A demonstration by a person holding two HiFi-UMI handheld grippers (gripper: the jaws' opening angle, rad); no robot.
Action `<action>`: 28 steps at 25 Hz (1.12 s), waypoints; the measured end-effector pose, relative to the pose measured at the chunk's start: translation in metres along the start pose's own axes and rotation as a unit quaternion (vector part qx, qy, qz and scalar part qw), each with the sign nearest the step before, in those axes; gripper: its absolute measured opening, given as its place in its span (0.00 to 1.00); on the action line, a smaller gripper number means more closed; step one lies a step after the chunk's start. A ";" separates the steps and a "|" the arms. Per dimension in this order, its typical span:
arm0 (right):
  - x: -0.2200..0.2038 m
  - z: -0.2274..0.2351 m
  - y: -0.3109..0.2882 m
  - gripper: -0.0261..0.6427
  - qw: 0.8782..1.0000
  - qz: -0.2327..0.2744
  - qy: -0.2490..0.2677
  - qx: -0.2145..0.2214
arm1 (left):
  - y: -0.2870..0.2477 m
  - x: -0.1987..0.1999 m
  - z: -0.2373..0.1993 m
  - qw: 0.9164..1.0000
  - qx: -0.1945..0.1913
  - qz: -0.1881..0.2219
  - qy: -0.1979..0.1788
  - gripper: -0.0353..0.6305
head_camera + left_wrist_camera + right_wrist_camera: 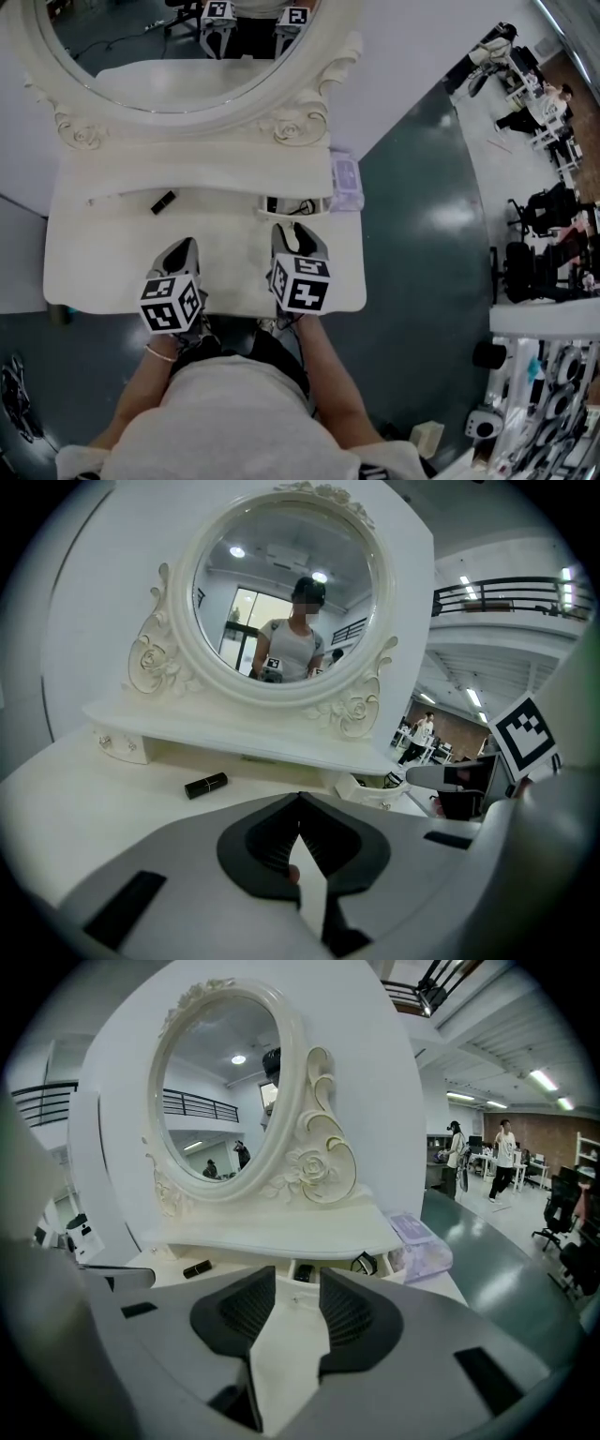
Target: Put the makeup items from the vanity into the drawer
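A black lipstick (163,202) lies on the white vanity top (103,253) under the mirror shelf; it also shows in the left gripper view (205,785) and the right gripper view (197,1268). To its right a small drawer (292,215) stands open with dark items inside. My left gripper (183,246) hovers over the vanity just on my side of the lipstick, shut with nothing held (300,799). My right gripper (292,230) sits just in front of the drawer, its jaws apart and empty (297,1274).
An ornate oval mirror (187,47) rises behind the shelf. A clear purple box (346,180) sits at the shelf's right end, beside the drawer. Right of the vanity is green floor, with office chairs and desks further off.
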State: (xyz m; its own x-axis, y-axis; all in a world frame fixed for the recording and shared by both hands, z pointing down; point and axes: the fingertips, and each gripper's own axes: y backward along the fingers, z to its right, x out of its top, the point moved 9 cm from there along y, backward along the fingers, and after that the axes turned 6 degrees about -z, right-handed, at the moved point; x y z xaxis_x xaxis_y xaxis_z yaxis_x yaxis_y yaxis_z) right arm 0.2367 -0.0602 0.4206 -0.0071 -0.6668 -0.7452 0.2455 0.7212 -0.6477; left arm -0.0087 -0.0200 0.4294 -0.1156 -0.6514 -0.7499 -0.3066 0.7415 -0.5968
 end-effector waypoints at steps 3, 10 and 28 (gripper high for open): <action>0.000 -0.008 0.007 0.22 1.000 0.014 -0.003 0.002 | 0.003 0.001 -0.001 1.000 -0.002 0.005 0.001 0.06; -0.010 -0.025 0.020 0.12 0.999 0.029 -0.010 0.020 | 0.010 0.001 -0.002 1.000 -0.009 0.013 0.000 0.06; -0.022 -0.028 0.032 0.08 0.999 0.020 -0.016 0.034 | 0.023 0.001 0.002 1.000 -0.003 0.019 -0.010 0.06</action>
State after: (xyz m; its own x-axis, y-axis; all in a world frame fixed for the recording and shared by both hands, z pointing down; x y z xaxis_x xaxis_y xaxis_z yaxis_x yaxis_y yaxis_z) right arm 0.2173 -0.0166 0.4118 0.0358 -0.6438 -0.7644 0.3110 0.7341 -0.6037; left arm -0.0139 -0.0032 0.4150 -0.1082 -0.6189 -0.7780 -0.3087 0.7648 -0.5654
